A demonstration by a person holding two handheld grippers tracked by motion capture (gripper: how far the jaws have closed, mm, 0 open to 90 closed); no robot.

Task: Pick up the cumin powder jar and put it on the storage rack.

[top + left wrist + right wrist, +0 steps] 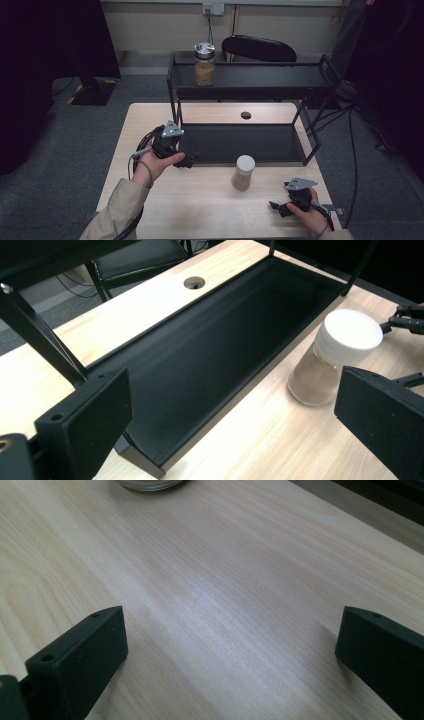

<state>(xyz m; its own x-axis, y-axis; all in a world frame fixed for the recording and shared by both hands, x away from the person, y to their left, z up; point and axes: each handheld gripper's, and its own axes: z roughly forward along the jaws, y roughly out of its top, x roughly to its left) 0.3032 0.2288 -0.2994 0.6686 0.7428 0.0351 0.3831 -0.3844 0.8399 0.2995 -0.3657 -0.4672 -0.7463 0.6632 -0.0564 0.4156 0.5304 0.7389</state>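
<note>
A glass jar with a white lid (243, 172) and brownish contents stands on the wooden table in front of the black rack's lower shelf (240, 142). In the left gripper view the same jar (337, 360) is ahead and to the right of the jaws. My left gripper (186, 161) (232, 405) is open at the shelf's front left corner, holding nothing. My right gripper (276, 206) (230, 640) is open low over bare table, right of the jar and nearer to me. The jar's base (147, 484) shows at that view's top edge. A second jar with a silver lid (204, 65) stands on the upper shelf.
The two-tier black metal rack (250, 80) covers the far half of the table (200, 205). A round cable hole (245, 115) lies behind the lower shelf. A black chair (260, 49) stands beyond the table. Cables trail on the grey floor at the right.
</note>
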